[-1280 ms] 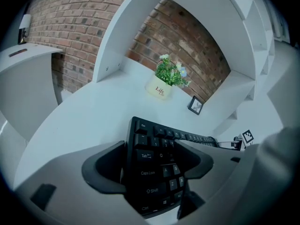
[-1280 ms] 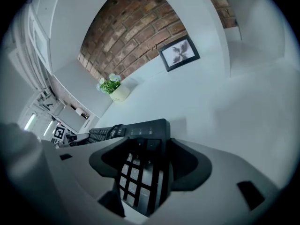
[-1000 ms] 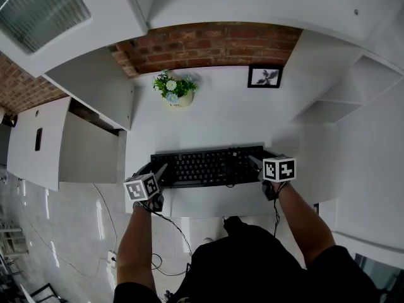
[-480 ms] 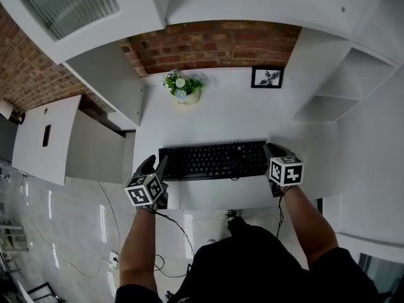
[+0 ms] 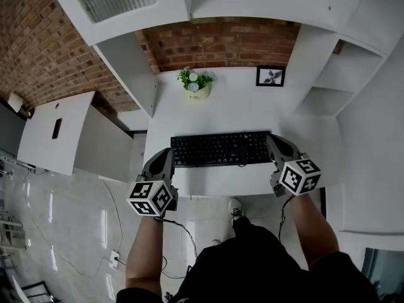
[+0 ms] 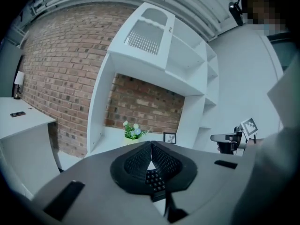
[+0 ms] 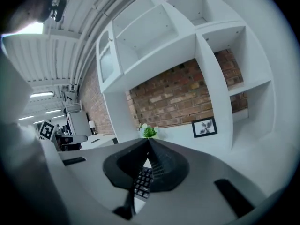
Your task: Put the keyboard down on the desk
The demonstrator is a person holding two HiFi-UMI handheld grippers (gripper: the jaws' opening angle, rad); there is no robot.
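Observation:
A black keyboard (image 5: 221, 148) lies flat on the white desk (image 5: 233, 106), parallel to its front edge. My left gripper (image 5: 166, 153) sits just off the keyboard's left end, jaws shut with the tips meeting and nothing between them. My right gripper (image 5: 273, 141) is off the right end, also shut and empty. In the left gripper view the closed jaws (image 6: 151, 144) frame a sliver of keys (image 6: 154, 179). Over in the right gripper view, the shut jaws (image 7: 148, 140) likewise show keys (image 7: 142, 182) behind them.
A potted plant (image 5: 197, 81) and a small framed picture (image 5: 271, 76) stand at the desk's back against the brick wall. White shelving rises on both sides. A low white cabinet (image 5: 57, 131) stands to the left. A cable (image 5: 183, 232) hangs below the desk front.
Both grippers have drawn back off the keyboard's ends toward me and their jaws have closed. The keyboard stays flat on the desk. The head view has tilted.

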